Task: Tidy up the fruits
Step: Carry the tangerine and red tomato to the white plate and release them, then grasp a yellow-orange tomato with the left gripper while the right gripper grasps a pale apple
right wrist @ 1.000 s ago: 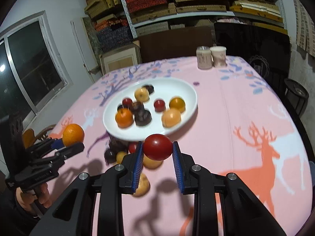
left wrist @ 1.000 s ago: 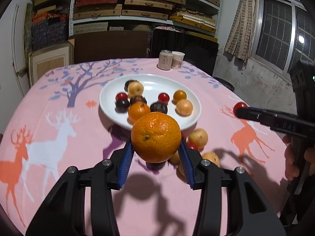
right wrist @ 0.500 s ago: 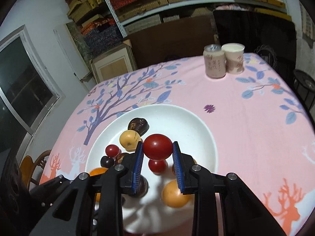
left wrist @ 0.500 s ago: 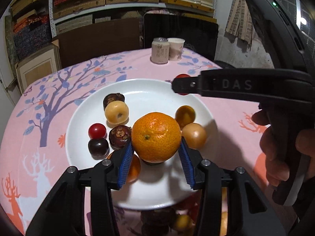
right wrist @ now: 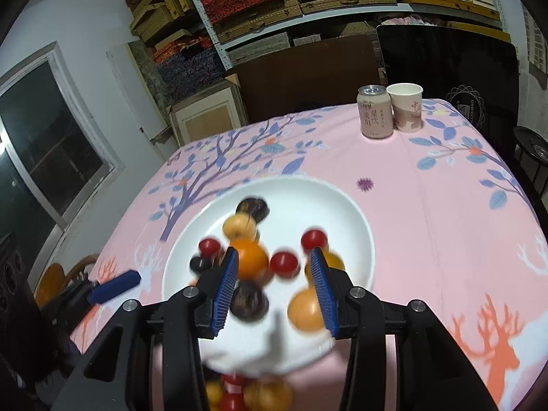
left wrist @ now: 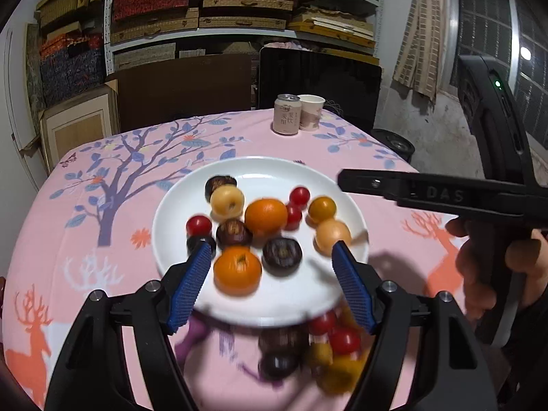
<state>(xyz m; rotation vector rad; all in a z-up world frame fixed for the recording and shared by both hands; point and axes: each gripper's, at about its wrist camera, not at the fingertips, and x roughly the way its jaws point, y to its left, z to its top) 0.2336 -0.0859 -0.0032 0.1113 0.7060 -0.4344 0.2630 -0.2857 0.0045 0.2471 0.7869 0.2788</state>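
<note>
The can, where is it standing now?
The can stands at the far edge of the table, right of centre in the left wrist view, touching the paper cup on its right.

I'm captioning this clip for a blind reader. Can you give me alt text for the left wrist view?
The left gripper, its jaws just opened with nothing between them, hangs over a white plate of small fruits, two oranges among them. The right gripper reaches in from the right, more fruit lies blurred on the pink tablecloth in front of the plate, and a can and paper cup stand behind it.
</note>
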